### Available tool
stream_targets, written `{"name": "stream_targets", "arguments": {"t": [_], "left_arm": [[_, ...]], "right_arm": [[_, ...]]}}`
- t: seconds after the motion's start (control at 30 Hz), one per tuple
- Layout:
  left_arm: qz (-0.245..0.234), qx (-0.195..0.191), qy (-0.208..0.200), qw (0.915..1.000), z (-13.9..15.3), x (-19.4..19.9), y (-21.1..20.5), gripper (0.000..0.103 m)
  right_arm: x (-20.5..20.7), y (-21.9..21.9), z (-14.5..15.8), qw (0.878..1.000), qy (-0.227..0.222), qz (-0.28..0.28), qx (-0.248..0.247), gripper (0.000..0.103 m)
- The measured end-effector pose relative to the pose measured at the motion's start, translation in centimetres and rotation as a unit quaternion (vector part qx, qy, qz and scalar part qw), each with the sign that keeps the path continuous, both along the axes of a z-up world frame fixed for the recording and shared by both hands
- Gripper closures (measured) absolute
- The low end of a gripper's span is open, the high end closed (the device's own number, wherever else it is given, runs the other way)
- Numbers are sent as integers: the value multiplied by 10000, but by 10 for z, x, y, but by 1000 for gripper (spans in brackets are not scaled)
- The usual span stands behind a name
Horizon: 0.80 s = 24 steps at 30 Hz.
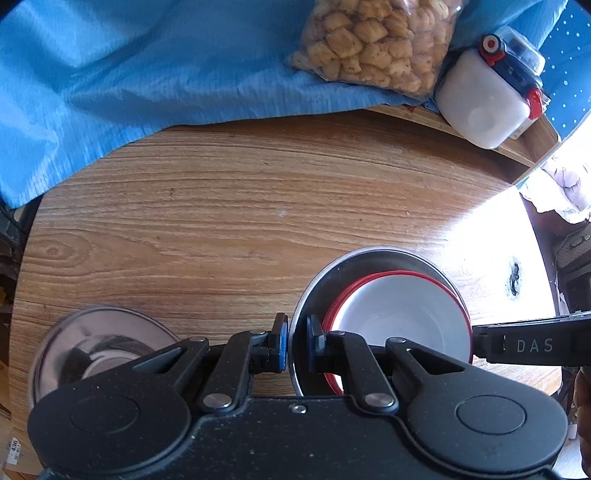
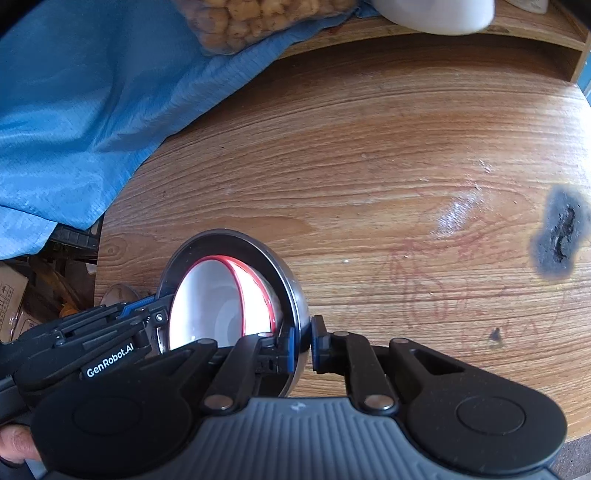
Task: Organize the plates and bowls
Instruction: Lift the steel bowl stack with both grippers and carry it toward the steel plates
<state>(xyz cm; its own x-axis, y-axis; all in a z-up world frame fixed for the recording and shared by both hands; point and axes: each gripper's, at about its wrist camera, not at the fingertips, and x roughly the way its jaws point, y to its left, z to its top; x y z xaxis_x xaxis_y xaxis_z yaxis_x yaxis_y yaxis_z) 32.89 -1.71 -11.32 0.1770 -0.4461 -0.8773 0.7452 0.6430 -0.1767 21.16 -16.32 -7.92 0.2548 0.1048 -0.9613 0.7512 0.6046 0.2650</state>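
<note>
The round steel bowl (image 1: pixel 369 266), nesting red-rimmed white bowls (image 1: pixel 399 314), is pinched at opposite rims by my left tool (image 1: pixel 295 343) and right tool (image 2: pixel 303 347); I should keep both level.

The near part of the steel bowl (image 1: pixel 314 291) sat hidden behind the left gripper (image 1: pixel 295 341). Its white red-rimmed bowls (image 1: pixel 399 306) were cut off likewise — how many were nested could not be told. At eight o'clock, a second steel bowl (image 1: pixel 99 339) was blurred and partly covered. The snack bag (image 1: pixel 373 37) ran off the twelve o'clock edge. In the right wrist view, the white container (image 2: pixel 436 14) was blurred and cropped at one o'clock.
</note>
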Motion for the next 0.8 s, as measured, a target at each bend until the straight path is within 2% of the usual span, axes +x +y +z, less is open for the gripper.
{"name": "stream_targets", "arguments": {"t": [0.3, 0.8], "left_arm": [[236, -57, -53, 9997, 2, 16, 25, 94], [1015, -293, -119, 9943, 22, 35, 80, 95]], "right_arm": [[33, 14, 5, 9994, -40, 332, -16, 92], [83, 42, 17, 9938, -218, 1090, 23, 91]]}}
